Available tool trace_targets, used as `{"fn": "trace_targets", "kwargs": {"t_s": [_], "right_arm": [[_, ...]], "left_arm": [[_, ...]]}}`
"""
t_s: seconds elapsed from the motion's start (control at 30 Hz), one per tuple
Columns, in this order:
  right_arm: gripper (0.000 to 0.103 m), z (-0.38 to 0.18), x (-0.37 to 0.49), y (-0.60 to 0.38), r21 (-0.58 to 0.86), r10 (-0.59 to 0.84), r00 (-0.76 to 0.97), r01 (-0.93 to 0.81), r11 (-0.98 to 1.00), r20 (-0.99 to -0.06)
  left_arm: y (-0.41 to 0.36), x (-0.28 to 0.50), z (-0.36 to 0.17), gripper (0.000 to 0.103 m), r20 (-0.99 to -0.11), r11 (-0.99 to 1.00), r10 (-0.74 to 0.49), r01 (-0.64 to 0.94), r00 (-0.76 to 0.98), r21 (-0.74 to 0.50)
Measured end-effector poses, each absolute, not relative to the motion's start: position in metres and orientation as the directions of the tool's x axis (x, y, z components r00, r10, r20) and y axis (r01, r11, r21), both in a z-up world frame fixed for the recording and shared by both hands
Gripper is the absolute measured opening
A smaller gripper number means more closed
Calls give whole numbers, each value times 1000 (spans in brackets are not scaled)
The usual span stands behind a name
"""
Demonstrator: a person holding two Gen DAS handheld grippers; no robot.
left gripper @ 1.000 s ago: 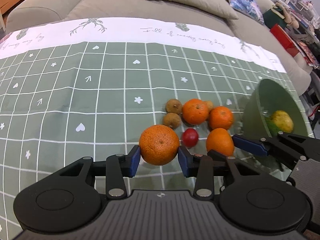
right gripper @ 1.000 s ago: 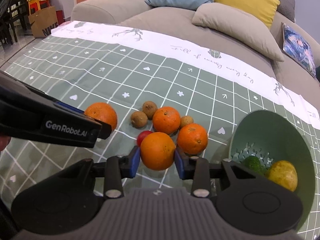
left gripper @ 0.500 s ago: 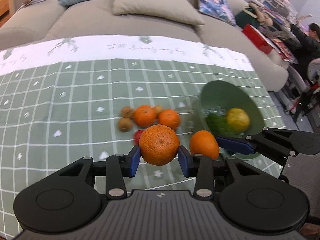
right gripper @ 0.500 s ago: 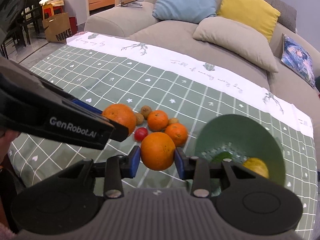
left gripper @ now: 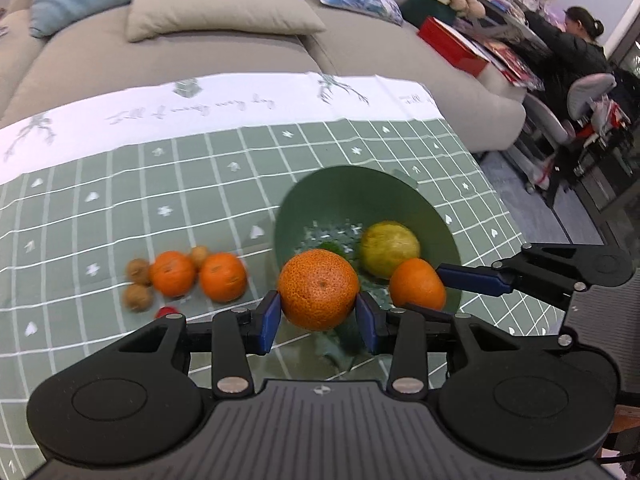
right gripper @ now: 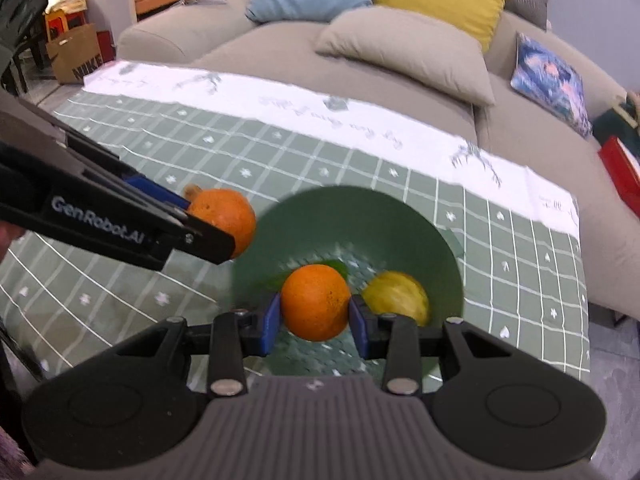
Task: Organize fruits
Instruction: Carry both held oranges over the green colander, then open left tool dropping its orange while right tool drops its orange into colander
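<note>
Oranges on green checked tablecloth, beige sofa behind

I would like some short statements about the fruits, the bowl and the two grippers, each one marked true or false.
1. The left gripper is closed on an orange. True.
2. The right gripper is empty. False: it is closed on a smaller orange.
3. The green bowl already holds a yellowish fruit. True.
4. No fruit is left on the tablecloth. False: two oranges, some small brown fruits and a small red fruit lie there.
5. The bowl stands on the sofa. False: it stands on the checked tablecloth.
</note>
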State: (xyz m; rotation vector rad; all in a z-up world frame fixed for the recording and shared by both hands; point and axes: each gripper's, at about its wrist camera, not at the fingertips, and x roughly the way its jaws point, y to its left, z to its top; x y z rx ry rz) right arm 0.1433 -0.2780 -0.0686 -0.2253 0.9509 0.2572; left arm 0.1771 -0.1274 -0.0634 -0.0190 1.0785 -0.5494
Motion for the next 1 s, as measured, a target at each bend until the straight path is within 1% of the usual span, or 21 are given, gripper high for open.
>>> {"fn": "trace_targets", "kwargs": {"t_s": [0.27,0.37,0.57,0.9,0.97,1.0], "right_arm": [[33,-102,171,-301,-42,110,452,-315,948,-885],[33,-114,181,-305,-5,127,408,-308,951,-904],[34,-133,196,-304,39,155,345,-320,947,-926],[34,-151,206,-296,28,141,304,-348,937,-942],[34,-150,206,-295,20,134,307,-349,937,-942],[34,-149,205,-295,16,131,310,-349,937,-942]], "left_arm": [[-159,200,-83,45,-881,873,-364,439,303,-210],[-167,209,-89,45,-896,875,-340,446,285,-190],[-173,221,-101,46,-911,868,-328,461,248,-187],[-174,227,-104,47,-912,865,-325,469,252,-179],[-174,228,-104,51,-914,867,-319,467,250,-175],[-174,228,-104,51,-916,866,-316,469,248,-172]]}}
